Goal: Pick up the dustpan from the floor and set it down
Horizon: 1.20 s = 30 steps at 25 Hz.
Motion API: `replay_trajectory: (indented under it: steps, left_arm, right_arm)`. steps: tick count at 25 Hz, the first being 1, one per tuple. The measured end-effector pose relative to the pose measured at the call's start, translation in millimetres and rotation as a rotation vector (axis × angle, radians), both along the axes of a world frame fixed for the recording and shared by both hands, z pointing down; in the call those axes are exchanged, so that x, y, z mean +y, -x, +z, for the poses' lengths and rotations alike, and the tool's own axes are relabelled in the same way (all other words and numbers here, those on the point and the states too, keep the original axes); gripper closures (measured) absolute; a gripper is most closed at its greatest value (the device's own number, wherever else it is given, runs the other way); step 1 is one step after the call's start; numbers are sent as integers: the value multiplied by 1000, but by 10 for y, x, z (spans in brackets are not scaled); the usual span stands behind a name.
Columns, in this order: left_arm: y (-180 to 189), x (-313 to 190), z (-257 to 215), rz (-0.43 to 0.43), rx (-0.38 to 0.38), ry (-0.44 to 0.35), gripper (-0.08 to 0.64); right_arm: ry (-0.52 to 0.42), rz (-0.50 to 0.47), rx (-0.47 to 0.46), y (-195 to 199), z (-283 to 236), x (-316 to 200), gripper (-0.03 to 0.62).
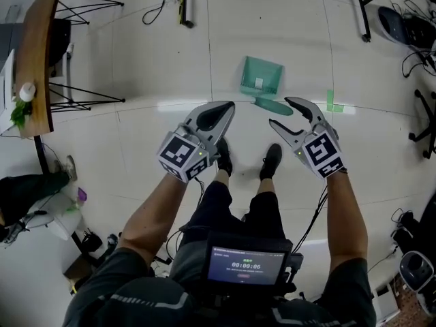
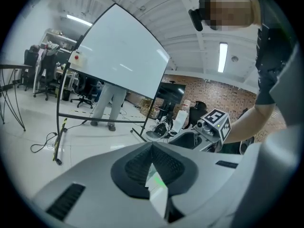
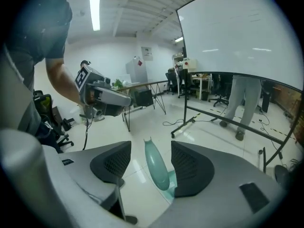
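Note:
A green dustpan (image 1: 261, 79) lies on the pale floor ahead of my feet, its handle (image 1: 273, 105) pointing back toward me. My right gripper (image 1: 286, 115) hovers just at the handle's near end with its jaws wide apart. In the right gripper view the handle (image 3: 156, 164) shows in the gap of the right gripper (image 3: 151, 161), and neither pad touches it. My left gripper (image 1: 219, 114) hangs to the left of the handle, shut with nothing in it; its dark pads (image 2: 142, 167) meet in the left gripper view.
A wooden table (image 1: 37, 53) with black trestle legs stands at far left. Cables and stand feet (image 1: 182, 9) cross the floor beyond the dustpan, and chair bases (image 1: 424, 125) sit at right. A green tape mark (image 1: 334, 103) lies right of the handle. A person (image 3: 240, 106) stands behind a whiteboard.

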<state>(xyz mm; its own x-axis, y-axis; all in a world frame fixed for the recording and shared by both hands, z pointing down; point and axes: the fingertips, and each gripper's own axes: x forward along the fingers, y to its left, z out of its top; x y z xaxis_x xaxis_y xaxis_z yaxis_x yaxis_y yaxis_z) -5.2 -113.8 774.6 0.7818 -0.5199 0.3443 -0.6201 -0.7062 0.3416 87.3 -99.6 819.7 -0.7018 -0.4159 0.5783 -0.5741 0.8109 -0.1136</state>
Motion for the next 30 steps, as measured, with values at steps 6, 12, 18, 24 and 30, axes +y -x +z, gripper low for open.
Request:
replay_trajectory:
  steps: [6,12,18,24,30]
  left_arm:
    - [-65,-31,614,-5,2,46,535]
    - [-48,-45,851,-19,0,48,535]
    - [32,-26,746,-29,13,46,535]
    - [241,-51,-207,-45,65,-16,535]
    - [490,240,-1849,-75,145,-85,535]
  right_arm:
    - [15,-45,40,0,739,-100,304]
    - [11,-91,33,116,1031,-182,358]
    - [1,-120,-3,288,957,-208,426]
    - [-30,-119,-75,496,-3,-267,430]
    - [-88,-141,-197,640,-2003,116,430]
